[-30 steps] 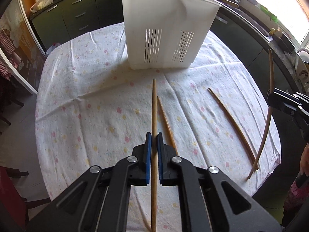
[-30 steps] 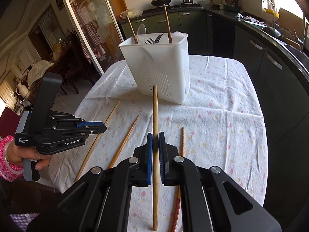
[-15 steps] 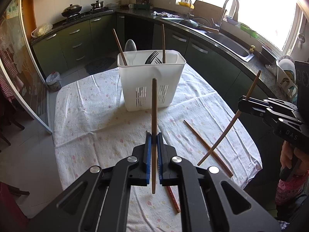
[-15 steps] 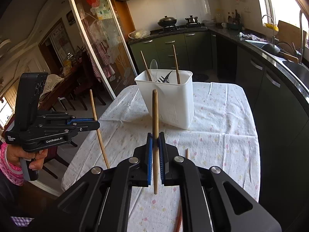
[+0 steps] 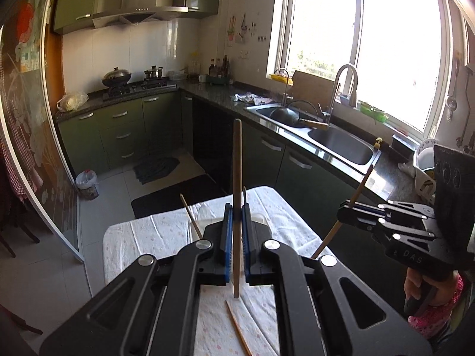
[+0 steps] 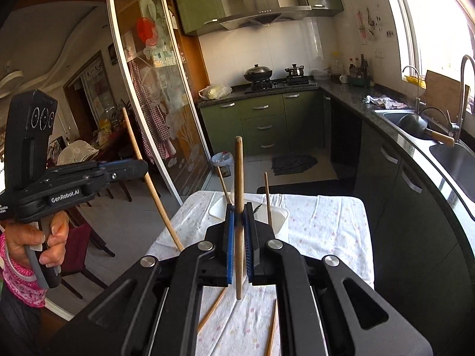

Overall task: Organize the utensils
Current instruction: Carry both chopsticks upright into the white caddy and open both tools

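Both jaws pinch upright chopsticks, left gripper [image 5: 236, 234] one [image 5: 236, 178], right gripper [image 6: 238, 231] another [image 6: 238, 184]; lowered blind, either could miss the basket [image 6: 279, 216] at frame centre.

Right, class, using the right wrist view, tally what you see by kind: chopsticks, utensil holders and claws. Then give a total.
Wooden chopsticks: 6 (one in the right claw, one in the left claw, two lying on the tablecloth, two standing in the holder)
White utensil holder: 1
Claws: 2
Total: 9
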{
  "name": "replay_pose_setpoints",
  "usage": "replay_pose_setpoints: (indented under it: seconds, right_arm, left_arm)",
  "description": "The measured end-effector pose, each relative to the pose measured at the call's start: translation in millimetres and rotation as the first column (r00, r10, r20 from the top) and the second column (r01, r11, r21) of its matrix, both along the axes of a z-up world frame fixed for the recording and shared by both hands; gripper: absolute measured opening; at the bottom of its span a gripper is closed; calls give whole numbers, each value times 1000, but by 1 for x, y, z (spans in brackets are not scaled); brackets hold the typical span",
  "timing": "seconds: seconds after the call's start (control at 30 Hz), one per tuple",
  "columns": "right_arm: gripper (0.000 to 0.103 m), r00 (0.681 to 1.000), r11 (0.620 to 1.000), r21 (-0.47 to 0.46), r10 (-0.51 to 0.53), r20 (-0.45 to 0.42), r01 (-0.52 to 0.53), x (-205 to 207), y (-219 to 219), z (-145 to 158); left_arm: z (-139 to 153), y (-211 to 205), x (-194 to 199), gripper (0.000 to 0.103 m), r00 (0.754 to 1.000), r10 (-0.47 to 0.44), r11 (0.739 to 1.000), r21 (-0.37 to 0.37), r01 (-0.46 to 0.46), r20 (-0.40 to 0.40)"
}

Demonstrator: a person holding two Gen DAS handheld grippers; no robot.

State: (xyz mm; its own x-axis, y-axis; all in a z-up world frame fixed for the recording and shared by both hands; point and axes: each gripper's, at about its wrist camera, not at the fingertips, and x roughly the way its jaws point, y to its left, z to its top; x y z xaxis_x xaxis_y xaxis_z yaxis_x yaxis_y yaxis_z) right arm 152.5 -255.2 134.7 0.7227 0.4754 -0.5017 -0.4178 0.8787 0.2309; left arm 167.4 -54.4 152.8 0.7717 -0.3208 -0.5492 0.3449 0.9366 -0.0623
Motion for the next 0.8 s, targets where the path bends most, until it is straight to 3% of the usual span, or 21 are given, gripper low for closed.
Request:
replay_pose_setpoints:
  seconds: [0.13,0.23,0.43,0.6,0.63,0.73,0.8]
  right_arm:
    - [7,1000,1000,9,-1,19,1,10,3,14]
    - [7,1000,1000,24,1,26,-1,20,4,19]
    - [7,998,999,50,-16,62,13,39,5,37]
    - [7,989,996,39,-80,121,76,60,4,51]
    - [7,987,995,34,-96,129,92,66,5,52]
    - [7,987,993,20,-116,115,114,89,10,44]
    - [7,988,992,-3,-122,94,123,105,16,32]
  left_arm:
    - [16,-12,26,6,995,24,1000,3,-25,94]
    - [6,-20,49,6,992,45,999,9,-47,115]
    - [-47,-28,90,6,997,71,997,33,-72,30]
    - [-83,-26,98,6,997,74,994,80,-72,-22]
    - [-87,-27,97,7,997,72,994,83,-70,-28]
    - [-93,-22,93,30,997,63,994,87,-59,-34]
    - [-96,-20,90,31,998,54,994,95,-50,-35]
